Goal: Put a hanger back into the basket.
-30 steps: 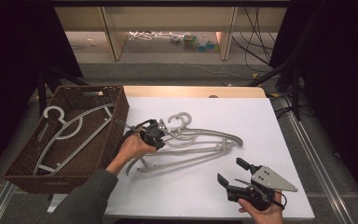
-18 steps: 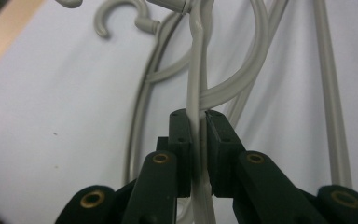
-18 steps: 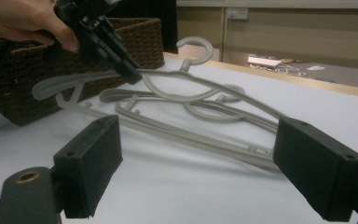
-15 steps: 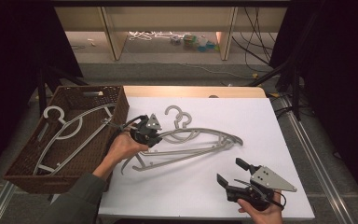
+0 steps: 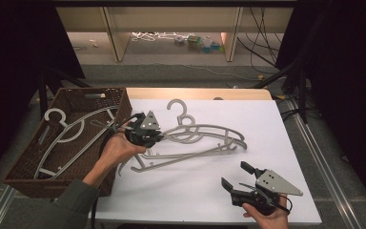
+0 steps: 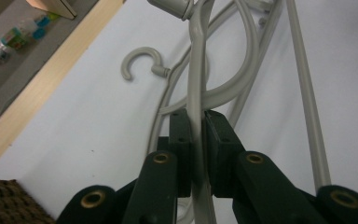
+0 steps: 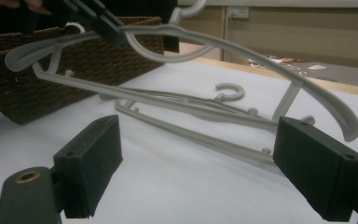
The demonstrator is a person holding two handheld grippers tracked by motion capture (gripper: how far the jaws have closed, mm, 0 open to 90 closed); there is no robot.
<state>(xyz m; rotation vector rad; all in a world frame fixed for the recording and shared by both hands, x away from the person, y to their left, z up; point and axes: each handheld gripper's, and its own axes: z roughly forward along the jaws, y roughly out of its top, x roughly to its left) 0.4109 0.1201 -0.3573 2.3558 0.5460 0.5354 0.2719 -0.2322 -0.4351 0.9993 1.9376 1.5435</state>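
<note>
On the white bench (image 5: pixel 276 143), the left tongs (image 5: pixel 148 137) are closed tight on the arm of a grey hanger (image 5: pixel 205 131), which is lifted and tilted off the surface; in the left gripper view the two black jaws press on either side of the thin grey bar (image 6: pixel 196 116) with no gap. The left hand (image 5: pixel 116 149) holds these tongs near the right wall of a brown wicker basket (image 5: pixel 28 167), which sits at the left edge of the bench.

A second grey hanger (image 5: pixel 181 160) lies flat on the bench just under and nearer than the held one, their arms crossing; from the left gripper view its hook (image 6: pixel 137 60) lies on the white top beside the held bar. Inside the basket lies another hanger (image 5: pixel 71 133), its hook toward the far left corner.

The right tongs (image 5: pixel 240 183) rest at the near right of the bench, held by the right hand (image 5: pixel 267 217), jaws spread wide and holding nothing. In the right gripper view both hangers stretch across between those open jaws, well apart from them, with the basket behind at the left.

Beyond the far edge of the bench is a floor (image 5: pixel 171 57) with cables (image 5: pixel 262 28) and small coloured objects (image 5: pixel 202 43) beside wooden legs.
</note>
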